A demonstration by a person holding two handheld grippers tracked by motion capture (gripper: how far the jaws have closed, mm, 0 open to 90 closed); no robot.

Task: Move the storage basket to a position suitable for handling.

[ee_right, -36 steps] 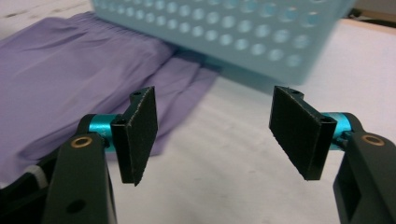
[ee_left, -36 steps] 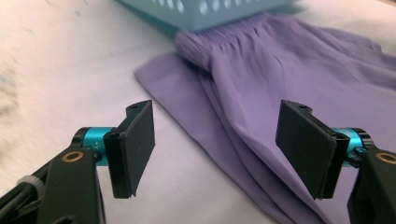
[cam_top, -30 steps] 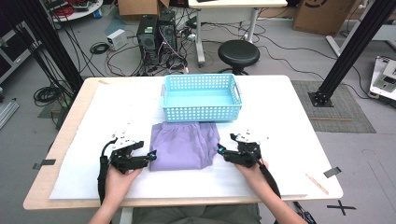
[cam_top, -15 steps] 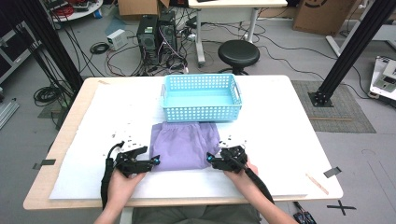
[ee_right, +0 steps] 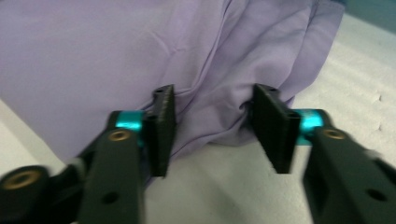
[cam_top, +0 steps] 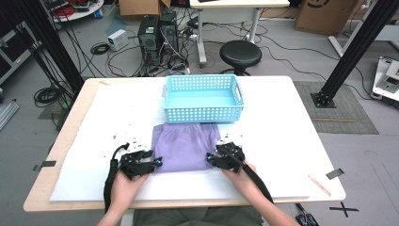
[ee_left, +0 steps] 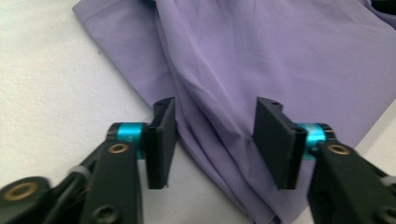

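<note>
High view: purple cloth (cam_top: 186,146) lies between both hand-held grippers.

Smooth matt purple cloth (cam_top: 184,146) lies on rough white foam matting (cam_top: 282,141); the basket (cam_top: 203,111) is perforated blue plastic.

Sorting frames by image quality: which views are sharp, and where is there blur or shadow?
High view: even light, slightly soft, purple cloth and blue basket readable. Left gripper view: cloth folds sharp, foreground arms blurred at the bottom edge. Right gripper view: softer overall, the near jaws and the white table cover smeared, shadow under the cloth's edge.
</note>
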